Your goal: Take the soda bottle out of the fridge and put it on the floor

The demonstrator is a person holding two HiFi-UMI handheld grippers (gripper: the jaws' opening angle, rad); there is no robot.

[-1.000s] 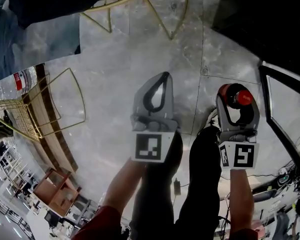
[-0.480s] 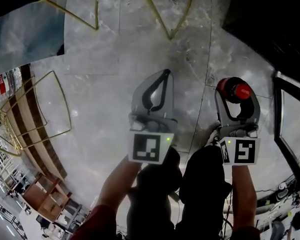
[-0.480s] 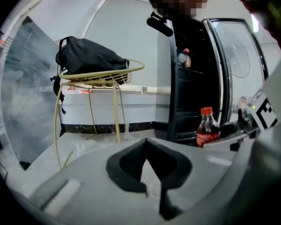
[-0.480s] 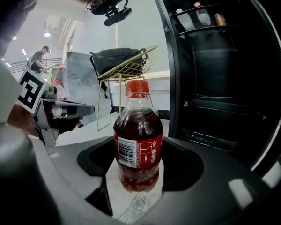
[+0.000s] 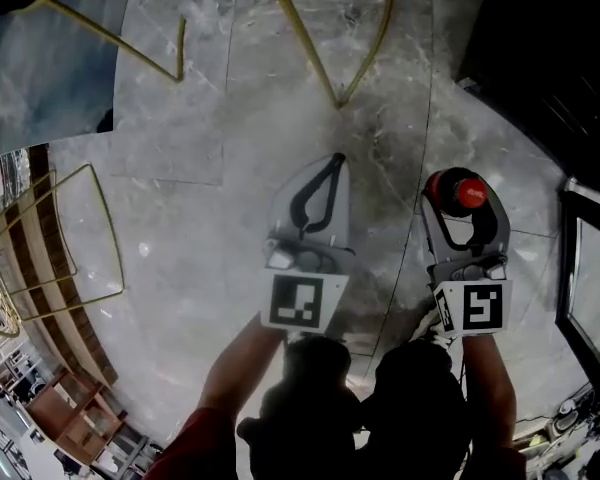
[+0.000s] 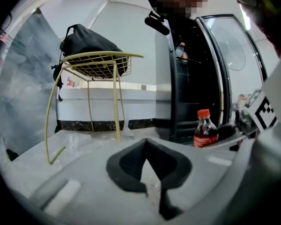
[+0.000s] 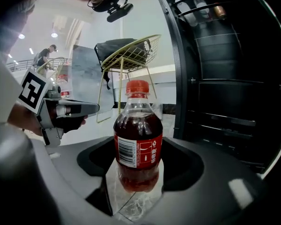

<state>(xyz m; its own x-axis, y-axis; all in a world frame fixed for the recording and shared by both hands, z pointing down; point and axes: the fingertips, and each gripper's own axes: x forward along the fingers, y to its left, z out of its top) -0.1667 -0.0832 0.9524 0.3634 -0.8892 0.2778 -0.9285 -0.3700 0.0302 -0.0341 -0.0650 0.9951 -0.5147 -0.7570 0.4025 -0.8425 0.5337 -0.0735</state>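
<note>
Your right gripper [image 5: 464, 204] is clenched on the clear plastic soda bottle with the dark cola, red cap and red label [image 7: 138, 144]. The black pads press on the lower body of the bottle from both sides, and the bottle stands upright between them. The bottle is out of the tall black fridge with the glass door [image 7: 225, 83]. It hangs over the grey marbled stone floor [image 5: 230, 198], just in front of the open fridge. No view shows whether its base touches the floor.

Your left gripper [image 6: 145, 144] is clenched on nothing: its jaw tips meet, and only the floor shows through the gap behind them. In the head view it sits beside the right gripper, on the left and apart from it. Both grippers point away from you, over the same stretch of floor.

A yellow wire-frame chair [image 6: 100, 64] stands on the floor beyond the grippers, well apart from the bottle. A black backpack [image 6: 86, 41] rests on its seat.
</note>
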